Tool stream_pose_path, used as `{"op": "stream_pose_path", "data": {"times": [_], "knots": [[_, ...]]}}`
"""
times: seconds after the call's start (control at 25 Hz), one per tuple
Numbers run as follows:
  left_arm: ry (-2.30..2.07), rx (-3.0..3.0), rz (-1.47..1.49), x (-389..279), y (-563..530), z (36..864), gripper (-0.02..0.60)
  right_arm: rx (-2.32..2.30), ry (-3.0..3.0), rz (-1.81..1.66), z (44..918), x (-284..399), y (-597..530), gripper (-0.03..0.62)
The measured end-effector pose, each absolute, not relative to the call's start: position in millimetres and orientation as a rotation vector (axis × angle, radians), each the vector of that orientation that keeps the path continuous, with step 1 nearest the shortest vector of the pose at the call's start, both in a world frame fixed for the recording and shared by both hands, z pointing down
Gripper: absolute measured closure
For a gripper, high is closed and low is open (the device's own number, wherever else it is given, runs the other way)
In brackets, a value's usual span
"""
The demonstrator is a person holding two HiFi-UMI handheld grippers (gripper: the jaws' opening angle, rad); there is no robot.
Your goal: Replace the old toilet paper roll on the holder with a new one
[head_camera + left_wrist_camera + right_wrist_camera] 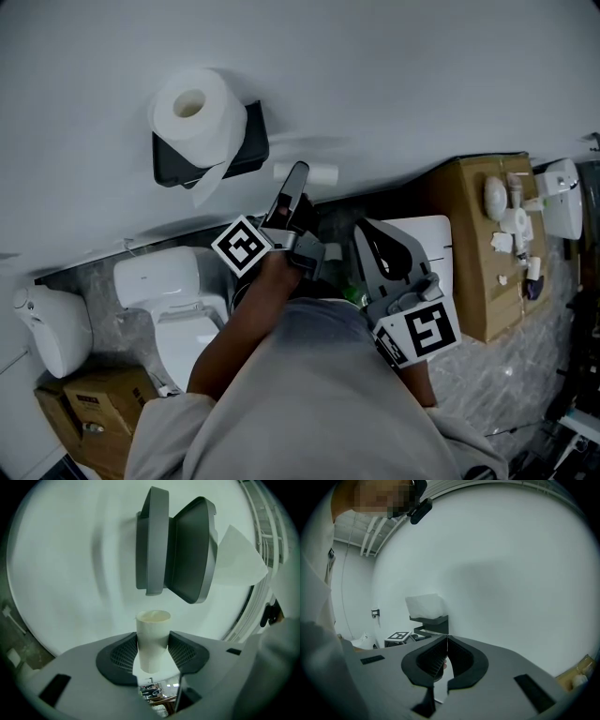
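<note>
1 empty tube (pixel 153 629) sits pinched in the left tool (pixel 153 638) near the holder (pixel 180 550); right tool (pixel 447 640) pressed together.

A plain white wall (pixel 422 75), evenly lit, fills the far side and meets a grey marbled floor (pixel 506 375). On the left a white toilet (pixel 169 281) stands against the wall, with a rounded white fixture (pixel 52 328) further left and a small cardboard box (pixel 89 403) nearer. On the right a big cardboard box (pixel 469 272) carries white fittings (pixel 511 220), with a white unit (pixel 562 197) just beside it.
</note>
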State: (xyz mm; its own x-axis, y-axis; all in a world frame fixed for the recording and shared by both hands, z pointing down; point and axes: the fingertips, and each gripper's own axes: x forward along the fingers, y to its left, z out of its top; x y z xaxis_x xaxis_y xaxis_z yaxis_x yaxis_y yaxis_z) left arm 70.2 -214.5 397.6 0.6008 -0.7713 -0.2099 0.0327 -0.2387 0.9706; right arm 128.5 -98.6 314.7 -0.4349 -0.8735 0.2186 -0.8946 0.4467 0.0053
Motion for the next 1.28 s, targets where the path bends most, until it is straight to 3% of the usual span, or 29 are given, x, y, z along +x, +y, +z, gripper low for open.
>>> {"op": "stream_pose_path", "data": {"times": [0.64, 1.28], "knots": [[-0.795, 1.793, -0.701, 40.5, -182.3, 407.3, 0.377, 1.449, -2.586, 0.212, 320.8, 107.0, -99.2, 0.577], [-1.126, 2.042, -0.503, -41.2, -149.8, 387.7, 0.377, 1.281, -2.68, 0.237, 329.2, 65.3, -105.2, 0.577]]}}
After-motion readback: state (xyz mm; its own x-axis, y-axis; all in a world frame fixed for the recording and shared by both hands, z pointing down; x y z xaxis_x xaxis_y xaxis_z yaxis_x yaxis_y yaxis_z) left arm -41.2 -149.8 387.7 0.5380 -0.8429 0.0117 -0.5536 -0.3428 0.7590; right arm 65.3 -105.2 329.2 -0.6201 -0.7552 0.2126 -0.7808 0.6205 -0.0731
